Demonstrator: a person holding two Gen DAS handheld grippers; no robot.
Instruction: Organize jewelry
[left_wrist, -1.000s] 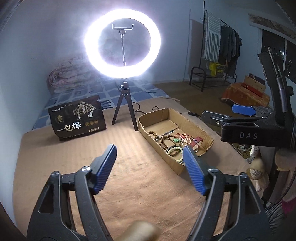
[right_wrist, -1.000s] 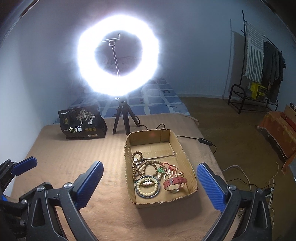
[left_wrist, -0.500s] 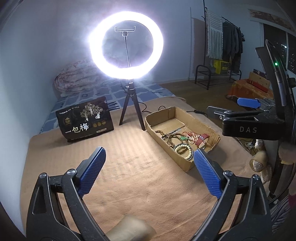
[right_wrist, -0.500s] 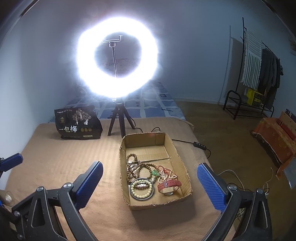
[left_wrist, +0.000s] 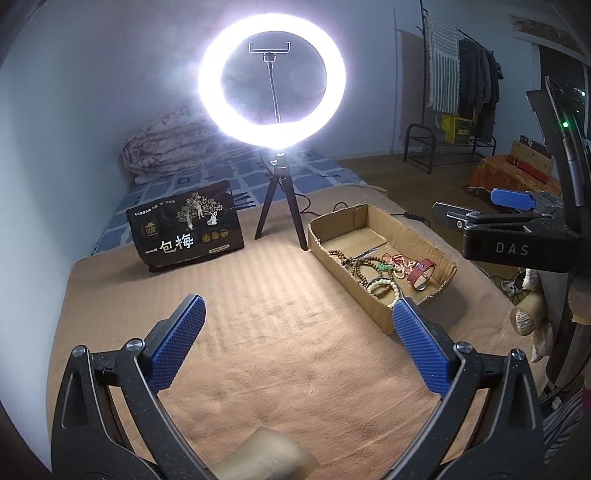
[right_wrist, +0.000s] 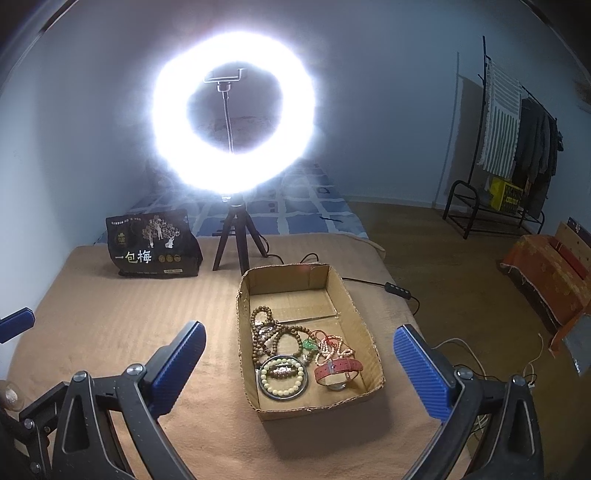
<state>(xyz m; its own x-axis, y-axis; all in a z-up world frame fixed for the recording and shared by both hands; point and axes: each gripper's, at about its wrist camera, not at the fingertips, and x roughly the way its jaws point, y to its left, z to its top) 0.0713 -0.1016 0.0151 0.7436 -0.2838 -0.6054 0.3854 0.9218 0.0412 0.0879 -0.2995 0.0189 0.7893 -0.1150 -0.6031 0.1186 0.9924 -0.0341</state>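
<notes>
Hovering with jaws spread, the left gripper (left_wrist: 295, 332) and right gripper (right_wrist: 299, 362) face the cardboard box (right_wrist: 364, 328) of jewelry (right_wrist: 291, 347).

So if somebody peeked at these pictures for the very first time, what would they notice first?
The glowing ring light on its little black tripod, at the back of the tan blanket. Next, the cardboard box in front of it, holding a tangle of brown bead strings, a pale bead bracelet and a red-strapped watch. Both blue-tipped tools, left and right, hang open and empty.
</notes>
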